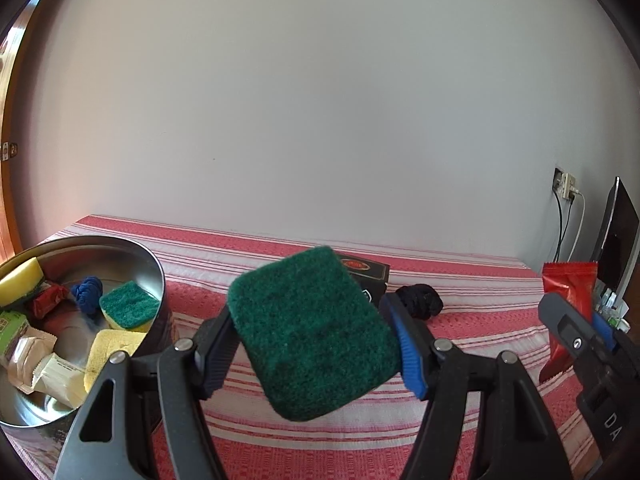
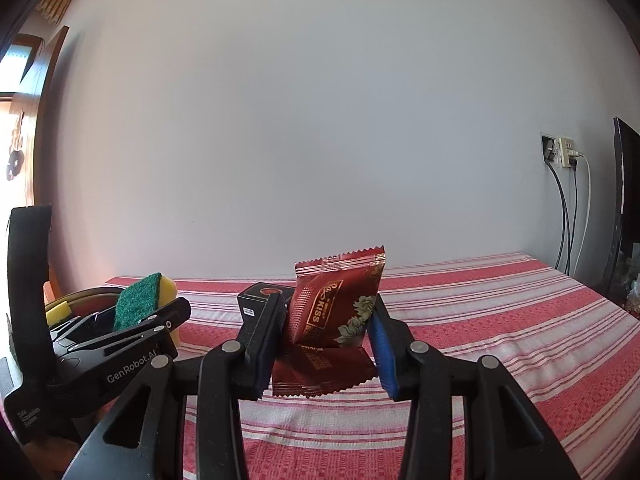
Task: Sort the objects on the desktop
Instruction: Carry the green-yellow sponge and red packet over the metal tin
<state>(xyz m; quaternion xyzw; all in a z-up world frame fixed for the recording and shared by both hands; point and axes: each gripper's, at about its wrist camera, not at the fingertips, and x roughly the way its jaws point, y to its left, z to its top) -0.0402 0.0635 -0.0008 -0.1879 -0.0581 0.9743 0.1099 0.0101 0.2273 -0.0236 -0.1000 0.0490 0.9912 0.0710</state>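
1. Left gripper had its fingers clamped on a green-topped scouring sponge, held above the red striped cloth on the surface.
2. Right gripper had its fingers pinched on a red snack packet, upright, off the cloth.
3. Steel bowl at left held sponges, wrapped snacks and a blue knotted thing.
4. Black box and a black bundle lay beyond the sponge.
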